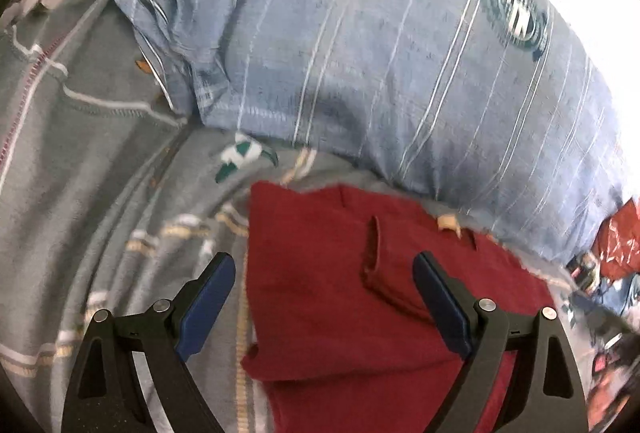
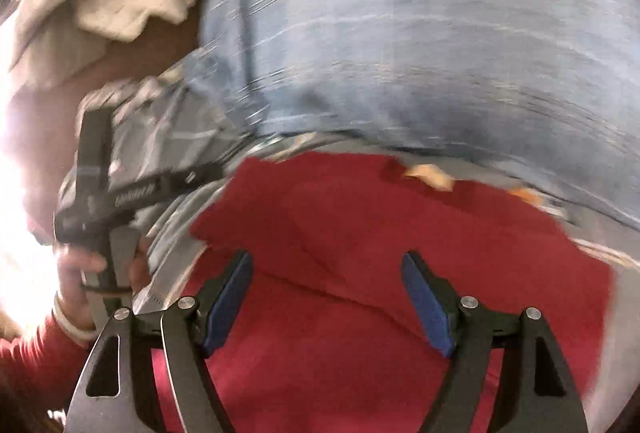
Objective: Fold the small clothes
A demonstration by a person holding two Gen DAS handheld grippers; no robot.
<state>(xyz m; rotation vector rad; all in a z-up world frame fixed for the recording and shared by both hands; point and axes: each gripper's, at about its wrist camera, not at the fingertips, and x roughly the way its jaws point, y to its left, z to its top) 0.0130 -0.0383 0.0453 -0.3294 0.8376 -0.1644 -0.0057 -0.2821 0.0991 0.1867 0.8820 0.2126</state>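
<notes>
left wrist view shows the soft, limp dark red knit garment (image 1: 340, 297) under the wide-open left gripper (image 1: 324, 269), likely best pinched at a corner; the right gripper (image 2: 328, 265) gapes too, empty.

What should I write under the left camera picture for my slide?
Open left gripper hovers over a red garment beside a blue striped shirt.

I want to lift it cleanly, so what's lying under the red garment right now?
The red garment lies on a grey striped cloth, which shows along its left and far edges. Beyond it sits a blue striped garment. Whatever is beneath the red fabric's middle is covered.
</notes>
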